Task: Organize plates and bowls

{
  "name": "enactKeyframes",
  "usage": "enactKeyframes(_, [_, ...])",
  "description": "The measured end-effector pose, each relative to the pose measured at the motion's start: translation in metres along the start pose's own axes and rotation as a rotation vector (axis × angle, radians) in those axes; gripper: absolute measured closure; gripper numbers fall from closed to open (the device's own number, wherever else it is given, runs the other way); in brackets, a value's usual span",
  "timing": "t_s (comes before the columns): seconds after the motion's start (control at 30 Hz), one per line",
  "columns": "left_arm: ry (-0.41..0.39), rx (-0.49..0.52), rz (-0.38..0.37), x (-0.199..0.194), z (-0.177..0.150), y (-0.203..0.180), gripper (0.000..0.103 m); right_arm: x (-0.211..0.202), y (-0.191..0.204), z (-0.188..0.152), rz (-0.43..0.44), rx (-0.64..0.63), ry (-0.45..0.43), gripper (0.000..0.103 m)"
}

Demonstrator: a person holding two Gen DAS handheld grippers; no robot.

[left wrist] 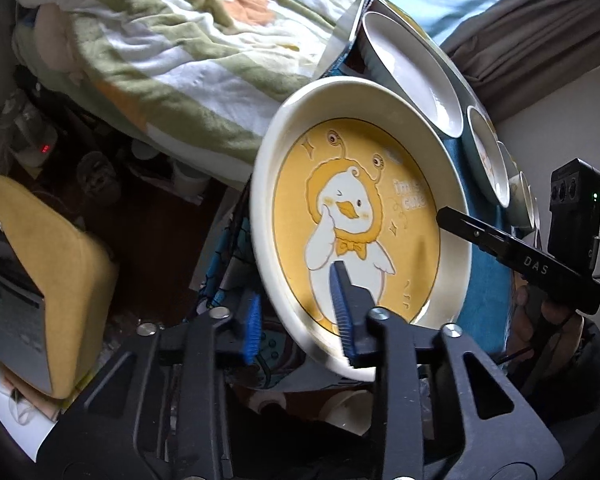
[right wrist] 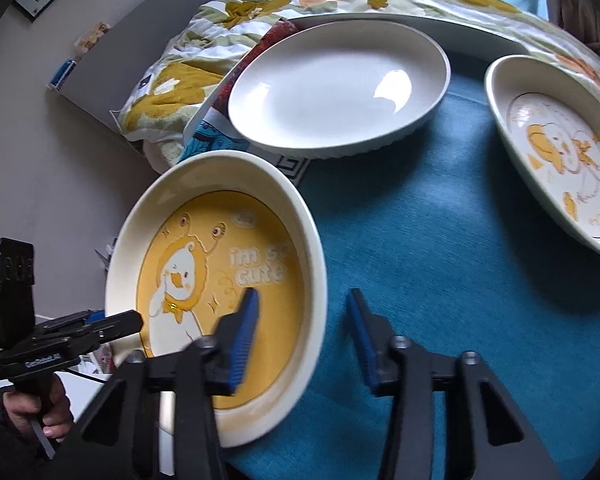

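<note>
Left gripper (left wrist: 300, 312) clamped on the duck plate's (left wrist: 360, 216) near rim. Right gripper (right wrist: 304, 336) wide open, empty, straddling that plate's edge over blue cloth (right wrist: 440, 260).

Dishes spread across a cloth-covered table (right wrist: 440, 240) beside a bed.

In the right wrist view, the duck plate (right wrist: 220, 288) sits at the table's near left edge, overhanging it, with the plain oval dish (right wrist: 340, 88) behind it and a second duck dish (right wrist: 556, 160) well apart at far right. The quilt (right wrist: 220, 40) lies behind the table. The left gripper (left wrist: 300, 312) straddles the duck plate's near rim.
</note>
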State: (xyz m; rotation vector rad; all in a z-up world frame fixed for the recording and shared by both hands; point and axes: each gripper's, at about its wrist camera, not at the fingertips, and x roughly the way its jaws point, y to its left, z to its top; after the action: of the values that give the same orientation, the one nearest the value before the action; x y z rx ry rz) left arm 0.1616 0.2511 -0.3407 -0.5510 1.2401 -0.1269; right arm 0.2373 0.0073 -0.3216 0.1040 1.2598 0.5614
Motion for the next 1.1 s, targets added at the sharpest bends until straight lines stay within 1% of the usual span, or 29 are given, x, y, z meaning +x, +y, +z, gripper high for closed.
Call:
enactKeyframes(0.07, [0.001,-0.005,0.008,0.000,0.001,0.003,0.085,0.006,0.000,0.002,0.013,0.004,0.009,0.081])
enactKeyframes(0.1, [0.001,-0.006,0.013,-0.001,0.001,0.005,0.090,0.008,0.000,0.002,0.017,0.003,0.010,0.083])
enactKeyframes(0.17, [0.000,-0.009,0.009,-0.001,0.000,0.007,0.090,0.010,0.001,0.004,0.007,-0.002,0.006,0.086])
enactKeyframes(0.2, [-0.002,0.003,0.022,-0.001,0.000,0.005,0.090,0.010,0.001,0.004,0.004,-0.002,0.006,0.088])
enactKeyframes(0.27, [-0.012,0.078,0.097,-0.001,-0.002,-0.009,0.090,0.010,-0.001,0.003,0.004,-0.005,0.007,0.088])
enactKeyframes(0.33, [-0.021,0.131,0.142,0.000,-0.003,-0.017,0.088,0.009,0.002,0.003,-0.021,-0.024,0.004,0.088])
enactKeyframes(0.37, [-0.025,0.142,0.149,-0.001,-0.004,-0.018,0.088,0.010,0.004,0.003,-0.027,-0.029,0.004,0.088])
enactKeyframes(0.43, [-0.030,0.152,0.156,-0.003,-0.004,-0.020,0.088,0.008,0.003,0.003,-0.029,-0.031,0.001,0.088])
enactKeyframes(0.63, [-0.059,0.199,0.201,-0.011,-0.008,-0.030,0.087,0.001,0.013,-0.003,-0.072,-0.103,-0.025,0.088])
enactKeyframes(0.73, [-0.076,0.212,0.211,-0.015,-0.010,-0.037,0.087,-0.005,0.012,-0.009,-0.070,-0.114,-0.037,0.088])
enactKeyframes(0.93, [-0.121,0.283,0.232,-0.027,-0.018,-0.065,0.086,-0.024,0.007,-0.019,-0.065,-0.102,-0.095,0.088])
enactKeyframes(1.1, [-0.150,0.346,0.218,-0.036,-0.025,-0.102,0.086,-0.060,-0.004,-0.037,-0.086,-0.075,-0.155,0.088])
